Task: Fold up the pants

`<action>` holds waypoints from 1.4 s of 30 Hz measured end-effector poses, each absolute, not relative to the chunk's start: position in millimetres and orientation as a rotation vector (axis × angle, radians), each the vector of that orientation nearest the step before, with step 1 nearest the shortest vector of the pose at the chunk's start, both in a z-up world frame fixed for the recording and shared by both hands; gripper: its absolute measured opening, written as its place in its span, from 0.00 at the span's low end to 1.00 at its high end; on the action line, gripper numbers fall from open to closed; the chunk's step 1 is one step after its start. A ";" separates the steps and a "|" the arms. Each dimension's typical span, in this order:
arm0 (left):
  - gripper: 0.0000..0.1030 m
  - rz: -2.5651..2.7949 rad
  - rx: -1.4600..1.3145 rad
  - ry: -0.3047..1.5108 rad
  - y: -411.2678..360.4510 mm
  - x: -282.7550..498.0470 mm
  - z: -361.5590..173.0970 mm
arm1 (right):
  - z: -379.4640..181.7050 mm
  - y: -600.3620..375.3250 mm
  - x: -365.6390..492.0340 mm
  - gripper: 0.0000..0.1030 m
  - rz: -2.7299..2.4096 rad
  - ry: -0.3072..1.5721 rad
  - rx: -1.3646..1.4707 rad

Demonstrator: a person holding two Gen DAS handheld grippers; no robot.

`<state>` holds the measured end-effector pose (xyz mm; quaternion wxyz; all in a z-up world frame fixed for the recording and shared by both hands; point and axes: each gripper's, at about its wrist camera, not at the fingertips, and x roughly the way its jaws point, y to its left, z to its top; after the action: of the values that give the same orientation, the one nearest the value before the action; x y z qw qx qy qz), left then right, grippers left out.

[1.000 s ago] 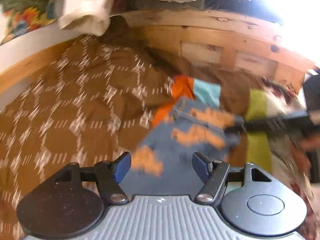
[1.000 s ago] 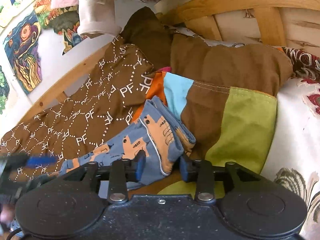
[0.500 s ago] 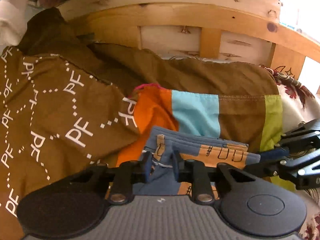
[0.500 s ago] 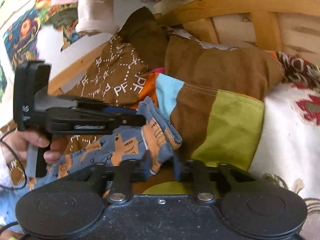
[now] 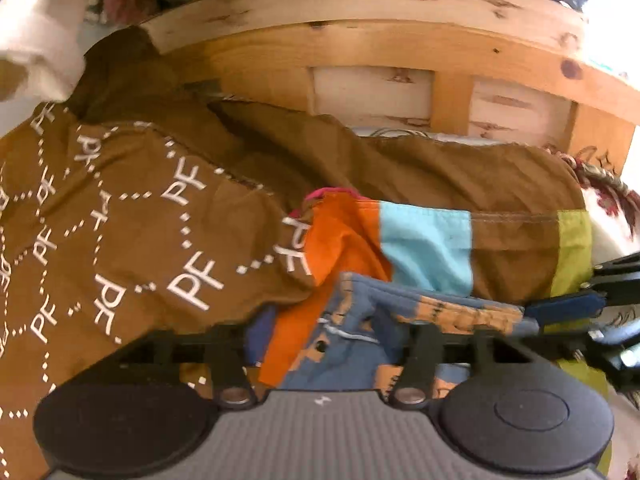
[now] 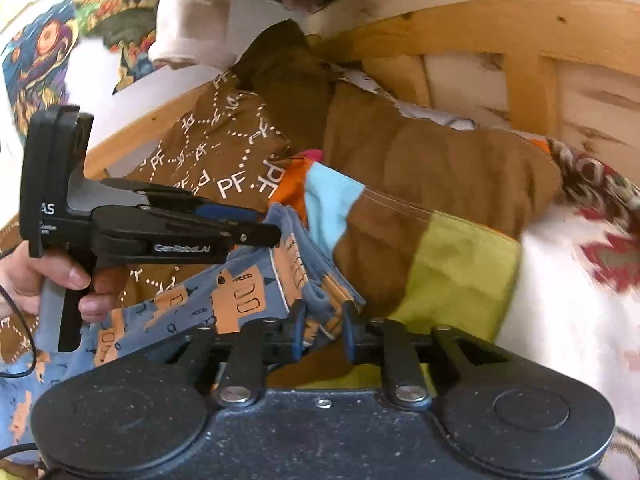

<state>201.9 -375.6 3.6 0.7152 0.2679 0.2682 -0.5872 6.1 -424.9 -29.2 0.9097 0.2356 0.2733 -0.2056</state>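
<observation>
Blue cotton printed with orange shapes is what both tools are working: small pants (image 5: 352, 344) lying on the bed, partly over a patchwork quilt (image 5: 424, 248) of orange, sky-blue, brown and lime blocks, close to the wooden headboard (image 5: 360, 52).

From the left wrist camera, the left gripper (image 5: 328, 350) has its fingers spread wide, with the bunched waistband end of the pants and a tongue of orange quilt both sitting between them. It grips nothing that I can see. The right gripper (image 5: 560, 308) pokes in from the right edge at the same fold of cloth. My worry here: if the left fingers close now, they may catch quilt together with the pants and drag bedding into the fold.

From the right wrist camera, the right gripper (image 6: 322, 332) is pinched nearly closed on a thick wad of the stacked pants edge. The left gripper (image 6: 256, 228), held in the person's hand (image 6: 44, 280), reaches to that same edge from the left. With only 1 firm hold on several layers, a pull could let the lower layers slip out or skew, leaving a crooked fold. The brown "PF" blanket (image 6: 224, 152) bunched just beside could snag too.
</observation>
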 end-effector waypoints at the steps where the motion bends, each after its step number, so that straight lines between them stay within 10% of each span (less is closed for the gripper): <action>1: 0.63 -1.315 0.589 0.624 -377.0 207.4 2.6 | -29.5 -424.7 4.0 0.43 -0.429 0.563 0.481; 8: 0.47 -1.403 0.480 0.850 -388.2 241.3 -7.4 | -36.1 -437.8 16.2 0.44 -0.359 0.560 0.521; 11: 0.27 -1.412 0.470 0.866 -389.2 240.5 -5.8 | -37.3 -434.4 22.8 0.16 -0.339 0.581 0.474; 15: 0.14 -1.377 0.453 0.863 -386.1 236.0 2.9 | -33.6 -430.6 22.5 0.12 -0.346 0.567 0.428; 29: 0.14 -1.378 0.475 0.663 -412.9 217.1 6.8 | -17.1 -455.5 23.8 0.11 -0.435 0.502 0.311; 33: 0.21 -1.385 0.436 0.683 -416.1 221.6 4.3 | -18.6 -448.8 29.5 0.12 -0.436 0.514 0.217; 36: 0.56 -1.360 0.420 0.676 -403.3 229.0 15.2 | -17.3 -444.3 28.9 0.18 -0.434 0.530 0.174; 42: 0.78 -1.050 0.318 0.541 -318.5 222.8 34.3 | -3.1 -414.3 21.8 0.77 -0.482 0.485 -0.047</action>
<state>222.8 -318.5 34.3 0.8187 0.1493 0.2541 -0.4928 21.8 -414.3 -3.1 0.9419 -0.0229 0.2376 -0.2363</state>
